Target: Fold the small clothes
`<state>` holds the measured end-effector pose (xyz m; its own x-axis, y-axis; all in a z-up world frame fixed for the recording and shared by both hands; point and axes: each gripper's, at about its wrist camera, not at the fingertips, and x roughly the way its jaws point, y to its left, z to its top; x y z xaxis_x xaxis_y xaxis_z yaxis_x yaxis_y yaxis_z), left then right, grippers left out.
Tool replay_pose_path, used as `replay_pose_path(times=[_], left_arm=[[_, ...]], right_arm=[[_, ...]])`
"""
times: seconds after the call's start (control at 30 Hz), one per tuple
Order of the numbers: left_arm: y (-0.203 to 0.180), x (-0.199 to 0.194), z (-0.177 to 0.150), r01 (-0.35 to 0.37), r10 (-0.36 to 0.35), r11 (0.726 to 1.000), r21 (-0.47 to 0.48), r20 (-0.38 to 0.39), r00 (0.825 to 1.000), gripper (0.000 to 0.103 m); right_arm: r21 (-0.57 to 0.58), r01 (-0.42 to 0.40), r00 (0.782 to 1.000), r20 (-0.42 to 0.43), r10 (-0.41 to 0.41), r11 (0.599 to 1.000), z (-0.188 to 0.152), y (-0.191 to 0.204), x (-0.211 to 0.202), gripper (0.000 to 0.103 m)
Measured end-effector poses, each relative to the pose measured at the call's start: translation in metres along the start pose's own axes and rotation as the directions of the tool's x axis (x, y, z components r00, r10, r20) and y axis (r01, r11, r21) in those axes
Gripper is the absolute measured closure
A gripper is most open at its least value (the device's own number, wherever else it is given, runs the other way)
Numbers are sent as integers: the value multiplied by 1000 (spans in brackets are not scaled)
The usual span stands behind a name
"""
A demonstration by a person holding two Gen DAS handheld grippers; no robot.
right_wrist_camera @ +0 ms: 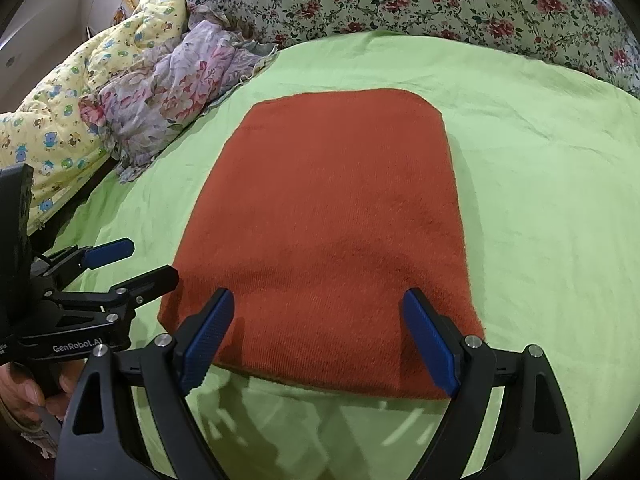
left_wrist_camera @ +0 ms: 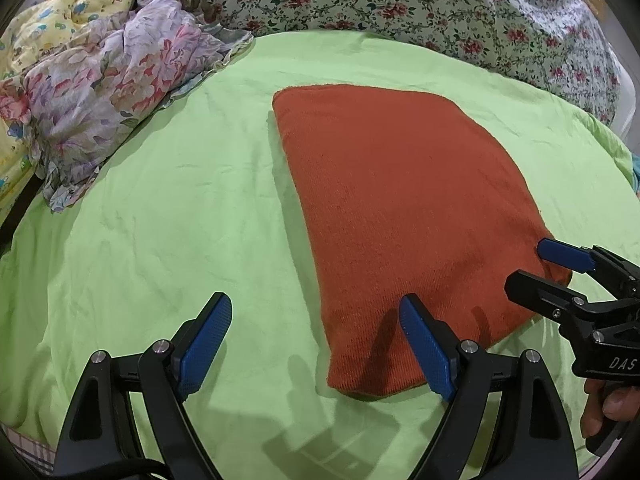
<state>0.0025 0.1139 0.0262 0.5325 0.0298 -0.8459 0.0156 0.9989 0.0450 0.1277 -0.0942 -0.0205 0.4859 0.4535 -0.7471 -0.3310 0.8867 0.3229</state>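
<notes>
A rust-orange knit garment (left_wrist_camera: 404, 208) lies flat in a folded rectangle on the green sheet (left_wrist_camera: 180, 220); it also shows in the right wrist view (right_wrist_camera: 332, 232). My left gripper (left_wrist_camera: 316, 344) is open and empty, just above the garment's near left corner, one finger over the sheet and one over the cloth. My right gripper (right_wrist_camera: 320, 340) is open and empty over the garment's near edge. The right gripper also shows at the right of the left wrist view (left_wrist_camera: 536, 268), and the left gripper at the left of the right wrist view (right_wrist_camera: 152, 260).
A crumpled pastel floral cloth (left_wrist_camera: 108, 92) and a yellow cartoon-print quilt (right_wrist_camera: 64, 120) lie at the far left. A white rose-print quilt (left_wrist_camera: 400, 0) runs along the back. The green sheet (right_wrist_camera: 540, 200) spreads around the garment.
</notes>
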Motion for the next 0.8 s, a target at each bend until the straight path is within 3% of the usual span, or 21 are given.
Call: replay_pose_path(times=[0.8], left_arm=[[-4,-2,-1,4,-4,1000,4,-9,1000,17]], right_arm=[[0,1,1000,-5,-1,1000,-2,0,0,17]])
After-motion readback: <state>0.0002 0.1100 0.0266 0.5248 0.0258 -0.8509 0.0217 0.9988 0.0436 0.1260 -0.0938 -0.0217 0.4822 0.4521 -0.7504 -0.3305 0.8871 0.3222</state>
